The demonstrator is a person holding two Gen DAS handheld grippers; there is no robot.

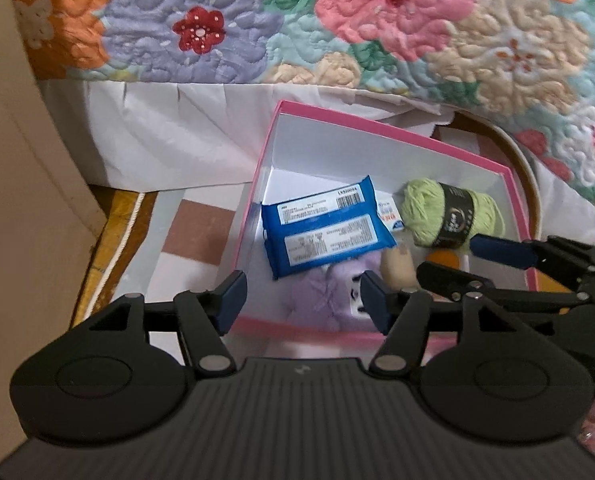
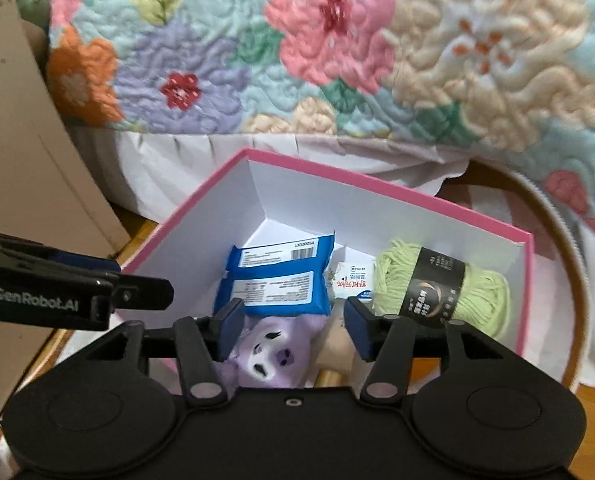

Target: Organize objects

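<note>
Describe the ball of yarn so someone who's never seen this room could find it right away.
Look below the flowered quilt for the open pink box with white insides. The yarn lies at its right end, beside a blue packet. It alone is pale green, wrapped in a black paper band.

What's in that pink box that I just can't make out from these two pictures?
- Purple plush toy: its lower body is hidden behind the right claw in the right wrist view.
- Beige object beside it: partly covered by a claw finger, too little shows to name it.
- Orange item: left wrist view, mostly hidden by the right claw.
- Small white packet: print too small to read.
</note>
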